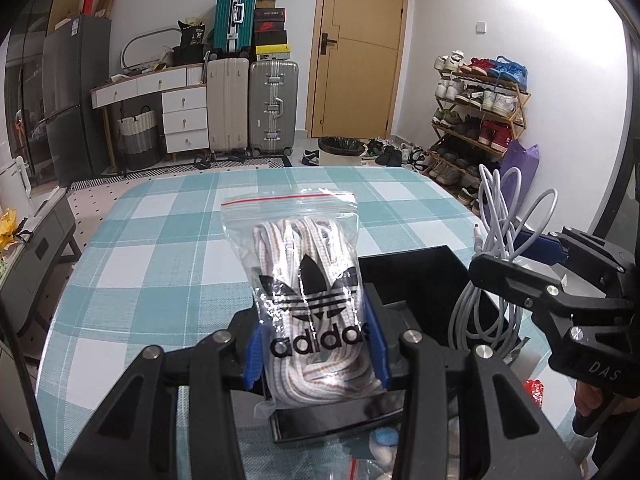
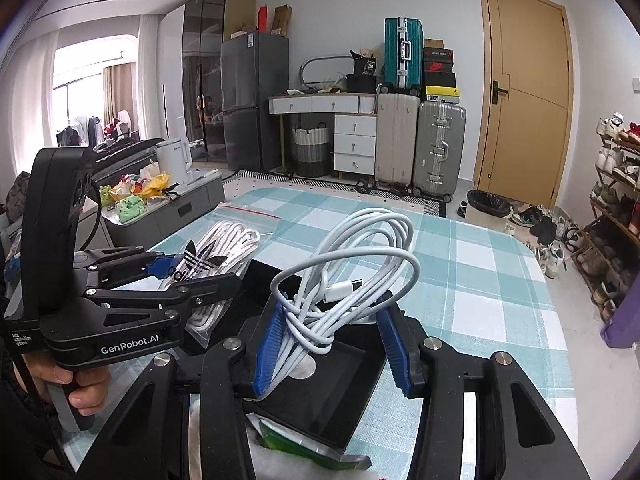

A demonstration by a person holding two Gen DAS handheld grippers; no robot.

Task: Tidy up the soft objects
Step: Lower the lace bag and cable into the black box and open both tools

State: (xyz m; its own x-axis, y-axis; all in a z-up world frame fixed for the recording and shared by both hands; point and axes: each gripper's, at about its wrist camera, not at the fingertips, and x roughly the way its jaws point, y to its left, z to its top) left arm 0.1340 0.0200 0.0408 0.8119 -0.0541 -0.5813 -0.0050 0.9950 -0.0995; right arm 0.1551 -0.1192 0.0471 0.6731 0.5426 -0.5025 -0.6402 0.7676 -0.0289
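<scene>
My left gripper (image 1: pixel 316 344) is shut on a clear zip bag of white shoelaces with an adidas logo (image 1: pixel 308 280), held upright above a black tray (image 1: pixel 420 276). The bag also shows in the right wrist view (image 2: pixel 224 252), with the left gripper (image 2: pixel 176 276) around it. My right gripper (image 2: pixel 332 340) has its blue pads around a coiled white cable (image 2: pixel 352 264), which rests against the left pad, above the black tray (image 2: pixel 328 400). In the left wrist view the right gripper (image 1: pixel 516 252) holds the cable (image 1: pixel 500 216) at the right.
The table has a teal and white checked cloth (image 1: pixel 160 248). A green packet (image 2: pixel 296 444) and small items (image 1: pixel 384 440) lie near the tray's front edge. Suitcases, a drawer desk, a door and a shoe rack (image 1: pixel 476 112) stand beyond the table.
</scene>
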